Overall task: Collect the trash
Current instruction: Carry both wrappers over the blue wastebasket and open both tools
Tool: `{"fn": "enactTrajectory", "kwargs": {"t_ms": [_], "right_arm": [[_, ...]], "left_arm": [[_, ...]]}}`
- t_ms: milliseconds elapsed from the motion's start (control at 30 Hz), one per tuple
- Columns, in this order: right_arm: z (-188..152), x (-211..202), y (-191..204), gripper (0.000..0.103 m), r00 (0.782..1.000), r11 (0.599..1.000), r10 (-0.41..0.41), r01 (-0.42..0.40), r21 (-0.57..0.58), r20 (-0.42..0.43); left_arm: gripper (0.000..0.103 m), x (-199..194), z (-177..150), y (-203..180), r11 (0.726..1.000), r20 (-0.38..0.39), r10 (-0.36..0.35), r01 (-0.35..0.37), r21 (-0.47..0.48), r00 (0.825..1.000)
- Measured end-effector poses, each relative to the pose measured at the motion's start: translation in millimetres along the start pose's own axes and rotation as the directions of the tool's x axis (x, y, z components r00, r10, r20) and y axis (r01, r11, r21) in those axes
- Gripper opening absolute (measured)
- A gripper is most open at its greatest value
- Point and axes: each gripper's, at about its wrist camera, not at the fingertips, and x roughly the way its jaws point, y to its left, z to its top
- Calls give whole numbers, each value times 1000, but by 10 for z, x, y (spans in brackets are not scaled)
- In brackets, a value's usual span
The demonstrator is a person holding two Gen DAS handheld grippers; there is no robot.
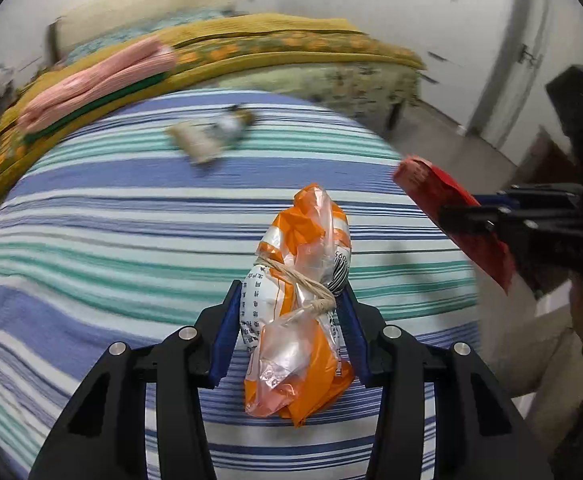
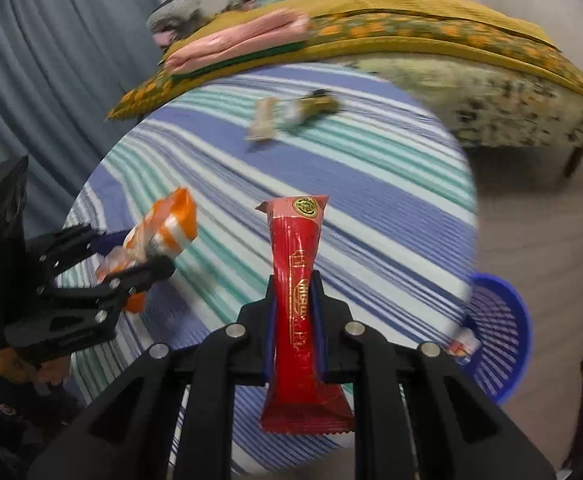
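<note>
Both pieces I'm carrying are off the striped tabletop (image 1: pixel 91 208) and in the air. The orange-and-white plastic bag (image 1: pixel 303 300), bunched and tied round with string, sits between the pads of my left tongs (image 1: pixel 289 320), which pinch it at the waist. The red wrapper (image 2: pixel 297 300), a long flat sachet with gold print, stands upright in my right tongs (image 2: pixel 295 320), pressed nearly flat together on its narrow middle.

Each shows in the other camera too: the red wrapper hangs off to the side of the left view, the orange bag off to the side of the right view.

The blue basket (image 2: pixel 503 320) sits on the floor just past the tabletop's edge, low on the right view. Something small and pale, with red on it, already lies inside; I cannot tell what it is.

Left on the cloth, far side: a pale wrapper (image 2: pixel 261 120) and, just beside it, a dark gold-and-white one (image 2: pixel 311 108). Both blurred.

My reading: roughly midway. One item binned, two gripped and not yet over the basket, two more to fetch. Behind the table, a bed (image 2: pixel 431 28) with a yellow cover and folded pink cloth (image 2: pixel 243 36), none of it my concern.
</note>
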Motion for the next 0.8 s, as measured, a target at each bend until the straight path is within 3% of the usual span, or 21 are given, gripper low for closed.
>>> {"fn": "enactTrajectory", "kwargs": {"t_ms": [200,400,500,600,800], "right_arm": [[-298,-318,-887,14,995,986,-94,91,136,17],[-536,-288,-1577,14,990,960,-139,133,245,6],[-632,-169,-1911,14,987,946,-160,157,282,-13],[-748,9,-2267,14,984,927,-170,176,332,-49],[-851,254,-2639,14,985,916,-156,170,365,-67]], "left_arm": [[46,134,137,-843,990,-6,-119,119,77,993],[46,530,193,-1677,974,-74,-189,196,114,979],[46,807,131,-2044,969,-115,-173,190,159,978],[46,1215,73,-2292,973,-144,-110,136,186,983],[46,1989,51,-2359,989,-194,-28,56,137,981]]}}
